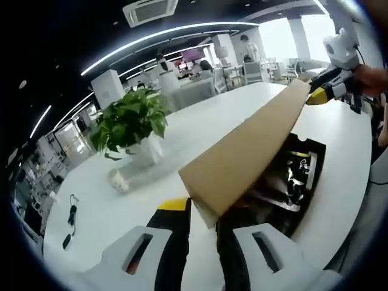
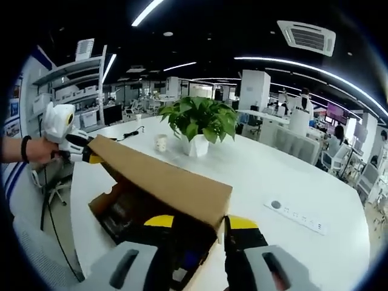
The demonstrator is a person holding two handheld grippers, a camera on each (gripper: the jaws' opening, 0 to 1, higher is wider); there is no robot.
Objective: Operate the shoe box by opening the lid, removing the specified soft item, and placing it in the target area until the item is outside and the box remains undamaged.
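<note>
The brown cardboard lid (image 1: 242, 151) of the shoe box is tilted up off the open box (image 1: 312, 151). My left gripper (image 1: 203, 211) is shut on the lid's near corner. At the far end, my right gripper (image 1: 320, 94), held by a hand, pinches the other corner. In the right gripper view the right gripper (image 2: 200, 223) is closed over the lid (image 2: 163, 179) at its near corner, and the left gripper (image 2: 85, 151) holds the far end. Dark contents (image 1: 291, 182) with a yellow and white patch lie inside; the soft item cannot be told apart.
A white table (image 1: 200, 127) carries a potted green plant (image 1: 130, 124), a paper cup (image 1: 118, 180) and a black cable (image 1: 71, 212). A white power strip (image 2: 297, 215) lies right of the box. Office desks and chairs stand beyond. The table edge runs close to the box.
</note>
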